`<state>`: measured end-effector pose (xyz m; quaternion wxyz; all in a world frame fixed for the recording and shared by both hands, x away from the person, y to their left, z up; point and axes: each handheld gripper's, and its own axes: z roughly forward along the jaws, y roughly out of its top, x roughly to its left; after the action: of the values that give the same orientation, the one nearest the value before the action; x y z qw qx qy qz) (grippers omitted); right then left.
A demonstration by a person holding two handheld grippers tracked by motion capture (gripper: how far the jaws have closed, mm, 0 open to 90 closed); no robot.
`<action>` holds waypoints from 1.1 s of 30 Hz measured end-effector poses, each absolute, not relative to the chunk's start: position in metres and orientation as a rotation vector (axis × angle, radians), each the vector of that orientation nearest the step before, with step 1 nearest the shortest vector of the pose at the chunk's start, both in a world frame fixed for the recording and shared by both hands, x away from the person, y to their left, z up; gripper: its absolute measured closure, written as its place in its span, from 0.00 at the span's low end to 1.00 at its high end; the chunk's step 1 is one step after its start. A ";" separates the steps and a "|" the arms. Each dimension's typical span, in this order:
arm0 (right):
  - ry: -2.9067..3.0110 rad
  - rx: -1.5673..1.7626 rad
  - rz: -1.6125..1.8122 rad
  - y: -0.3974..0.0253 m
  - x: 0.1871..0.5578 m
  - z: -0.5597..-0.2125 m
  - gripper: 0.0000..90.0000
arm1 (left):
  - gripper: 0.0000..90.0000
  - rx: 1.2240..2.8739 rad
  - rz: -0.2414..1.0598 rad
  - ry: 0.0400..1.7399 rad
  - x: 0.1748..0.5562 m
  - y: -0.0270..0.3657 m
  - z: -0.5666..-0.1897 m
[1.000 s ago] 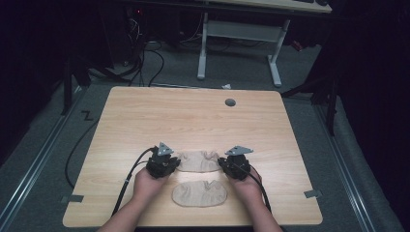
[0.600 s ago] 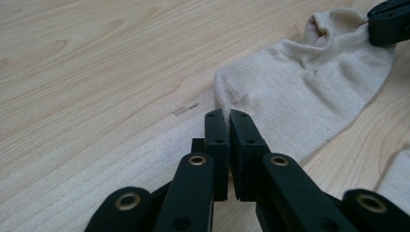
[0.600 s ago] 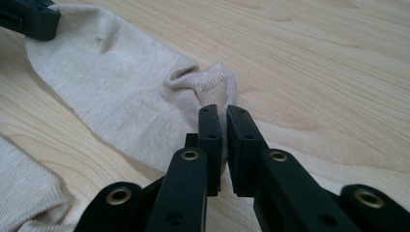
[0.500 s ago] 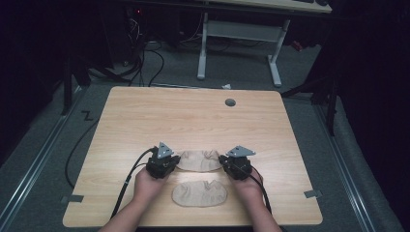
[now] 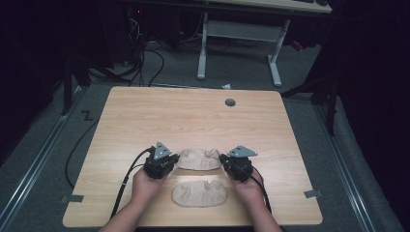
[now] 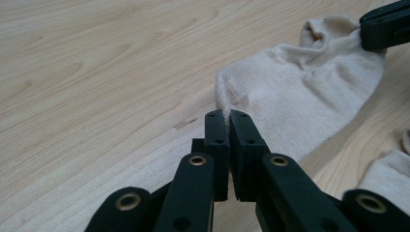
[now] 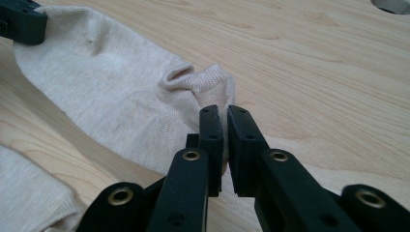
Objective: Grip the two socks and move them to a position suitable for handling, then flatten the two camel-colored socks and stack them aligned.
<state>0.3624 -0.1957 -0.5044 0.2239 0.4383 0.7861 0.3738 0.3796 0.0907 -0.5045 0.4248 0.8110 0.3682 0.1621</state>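
Observation:
A beige sock [image 5: 199,159] lies stretched across the wooden table [image 5: 193,121] between my two grippers. My left gripper [image 5: 169,160] is shut on its left end; in the left gripper view the jaws pinch the sock's [image 6: 300,92] edge at the left gripper [image 6: 227,115] tips. My right gripper [image 5: 227,160] is shut on the other end, where the sock's [image 7: 125,106] cuff bunches up in front of the right gripper [image 7: 225,113]. A second beige sock [image 5: 200,193] lies flat nearer the front edge, between the person's hands.
A round cable hole [image 5: 230,102] sits in the table's far right part. Black cables trail from the left gripper off the table's front left. A white desk frame [image 5: 237,43] stands on the floor beyond the table.
Both grippers have shifted slightly with the far sock held between them; the sock stays stretched out. The near sock has not moved.

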 end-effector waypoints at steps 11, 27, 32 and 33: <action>2.167 1.174 1.050 -0.196 0.354 -0.498 0.95 | 0.96 2.016 0.412 0.898 0.370 0.092 -0.496; 2.177 1.087 1.076 -0.200 0.318 -0.485 0.94 | 0.96 2.050 0.396 0.847 0.334 0.093 -0.484; 2.188 1.065 1.076 -0.201 0.304 -0.484 0.94 | 0.96 2.072 0.374 0.830 0.322 0.093 -0.484; 2.189 1.063 1.077 -0.201 0.301 -0.484 0.94 | 0.96 2.074 0.369 0.825 0.319 0.093 -0.484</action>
<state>0.3011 -0.2006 -0.4841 0.2380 0.3881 0.7989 0.3930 0.3188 0.0930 -0.4840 0.4257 0.8295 0.3298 0.1477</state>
